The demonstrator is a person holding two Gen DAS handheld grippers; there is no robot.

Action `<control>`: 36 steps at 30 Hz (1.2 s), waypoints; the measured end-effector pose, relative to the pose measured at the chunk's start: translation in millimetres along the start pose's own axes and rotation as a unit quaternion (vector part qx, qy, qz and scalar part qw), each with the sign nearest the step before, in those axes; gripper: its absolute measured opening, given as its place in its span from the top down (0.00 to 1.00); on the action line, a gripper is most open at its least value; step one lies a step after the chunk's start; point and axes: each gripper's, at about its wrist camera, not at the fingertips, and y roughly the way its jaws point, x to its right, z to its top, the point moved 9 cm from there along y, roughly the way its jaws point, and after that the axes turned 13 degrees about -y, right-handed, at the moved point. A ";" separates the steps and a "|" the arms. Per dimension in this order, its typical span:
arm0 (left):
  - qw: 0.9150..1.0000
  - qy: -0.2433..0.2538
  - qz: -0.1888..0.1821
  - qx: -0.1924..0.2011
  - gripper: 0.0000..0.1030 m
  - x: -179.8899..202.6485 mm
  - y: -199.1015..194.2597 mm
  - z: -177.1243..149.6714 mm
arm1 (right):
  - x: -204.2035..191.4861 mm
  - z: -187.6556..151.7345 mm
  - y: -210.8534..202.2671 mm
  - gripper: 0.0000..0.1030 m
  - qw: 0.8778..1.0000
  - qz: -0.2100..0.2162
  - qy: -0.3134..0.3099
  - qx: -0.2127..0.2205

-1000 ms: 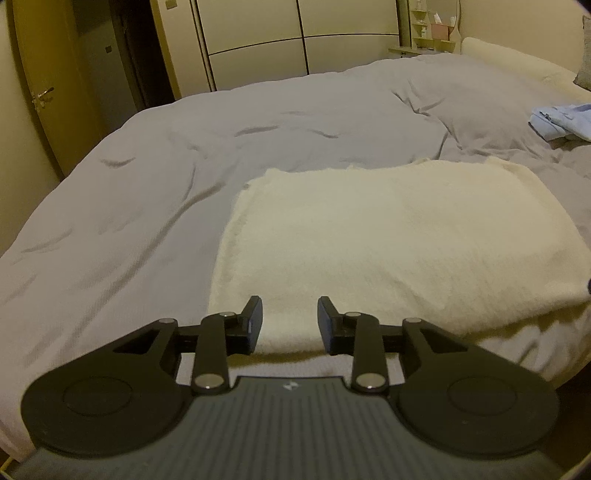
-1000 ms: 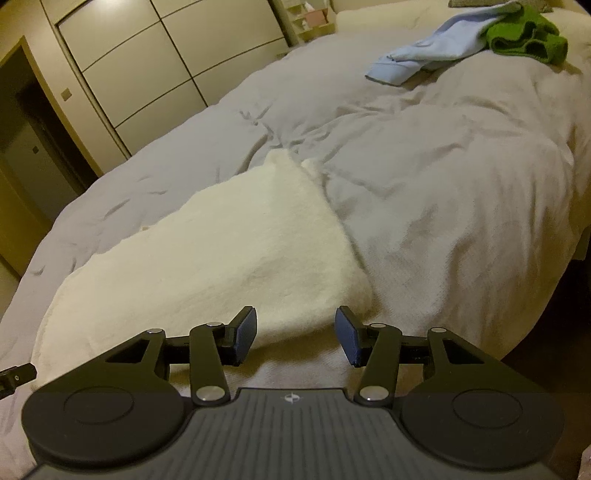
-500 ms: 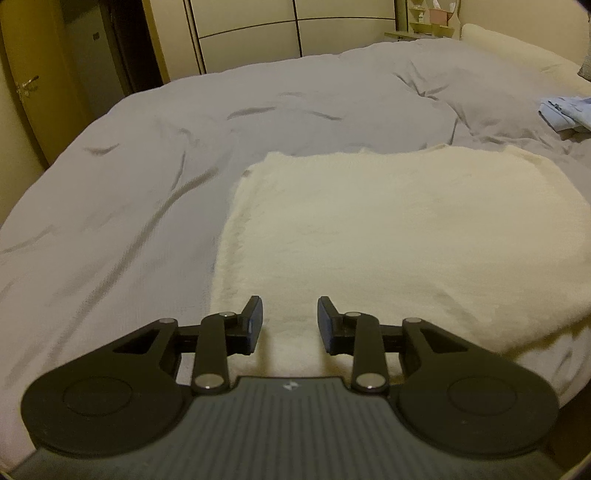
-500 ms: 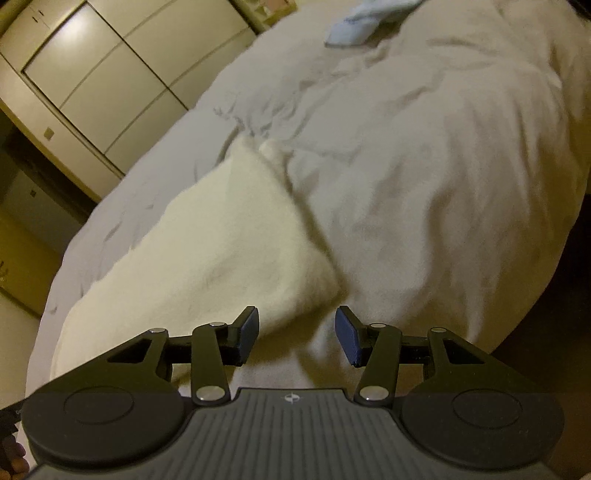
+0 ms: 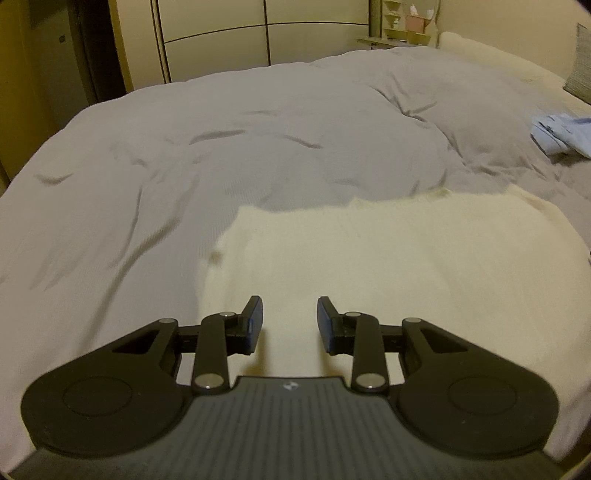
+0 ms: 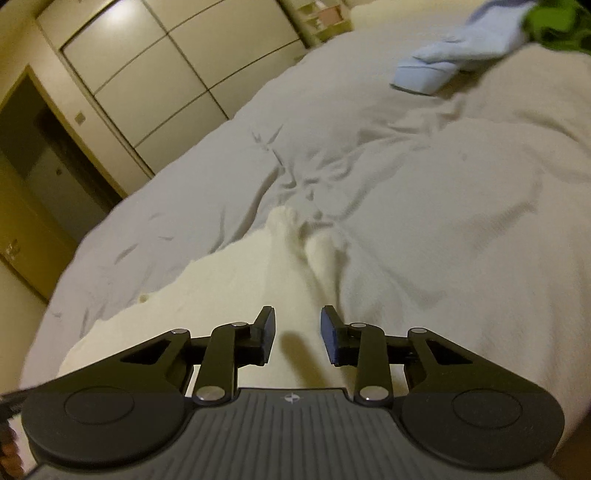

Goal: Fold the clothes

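— Where's the cream garment (image 5: 388, 266)?
— Flat on the grey bed (image 5: 184, 166), under both tools. Left tool (image 5: 290, 319) and right tool (image 6: 297, 334) each have jaws apart, gripping nothing.
— Anything nearby?
— A light-blue garment (image 6: 454, 62) touching a green one (image 6: 554, 22), well apart at the far end; wardrobe doors (image 6: 147, 74) beyond.

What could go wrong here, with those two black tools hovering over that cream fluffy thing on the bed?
The left tool and right tool are both open over the cream garment, holding nothing. It lies on a soft, wrinkled grey duvet, so a pinch might catch duvet along with it. Its far right end is bunched, so a fold may come out crooked. The near edge sits close to the bed's side and might slide off.
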 end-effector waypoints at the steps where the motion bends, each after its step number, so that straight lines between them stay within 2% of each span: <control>1: 1.000 -0.006 0.000 -0.003 0.73 -1.3 7.6 5.6 | 0.7 5.8 7.9 0.67 1.000 -0.002 -0.006 -0.002; 7: 0.999 -0.029 -0.017 -0.022 0.73 -2.4 48.0 23.5 | 6.0 22.8 28.7 0.67 1.000 -0.014 -0.016 0.003; 8: 0.999 -0.029 -0.018 -0.024 0.73 -2.8 54.2 24.7 | 6.9 25.6 32.1 0.71 1.000 -0.016 -0.017 0.004; 10: 0.999 -0.028 -0.018 -0.026 0.73 -3.5 64.9 27.6 | 8.6 31.3 39.0 0.88 1.000 -0.020 -0.020 0.006; 16: 1.000 -0.015 -0.016 -0.019 0.73 0.7 91.6 40.5 | 14.7 47.0 59.4 0.94 0.999 -0.036 -0.029 0.009; 20: 1.000 0.010 0.005 -0.010 0.72 3.4 106.1 37.3 | 27.3 22.6 89.2 0.94 0.996 -0.064 -0.017 -0.053; 21: 1.000 0.015 0.007 -0.008 0.72 3.4 104.8 37.5 | 26.5 21.3 88.1 0.94 0.996 -0.070 -0.021 -0.052; 22: 1.000 0.013 0.006 -0.005 0.72 1.8 100.1 38.1 | 25.7 21.2 85.2 0.82 0.995 -0.079 -0.025 -0.049; 23: 1.000 0.007 0.005 -0.003 0.73 -0.8 93.8 39.0 | 24.9 24.3 76.7 0.60 0.994 -0.100 -0.029 -0.042; 24: 1.000 0.000 0.003 0.000 0.73 -3.4 85.4 39.0 | 22.6 27.3 66.8 0.58 0.992 -0.118 -0.034 -0.032; 27: 1.000 -0.005 0.002 0.017 0.74 -8.1 51.5 29.7 | -1.8 27.7 28.5 0.60 0.988 -0.134 -0.070 0.013; 29: 1.000 0.001 0.000 0.025 0.74 -7.7 29.6 12.7 | -20.6 13.4 11.2 0.60 0.990 -0.113 -0.081 0.017; 31: 1.000 -0.005 -0.002 0.021 0.74 -9.3 12.8 -7.9 | -30.3 -7.8 4.4 0.60 0.992 -0.100 -0.078 0.004; 34: 1.000 -0.017 0.008 0.014 0.74 -13.5 -8.3 -38.6 | -32.5 -44.6 3.7 0.68 0.988 -0.120 -0.089 -0.031; 36: 0.999 -0.023 0.022 0.013 0.74 -16.1 -22.7 -56.7 | -36.8 -59.8 -3.3 0.64 0.985 -0.136 -0.100 -0.041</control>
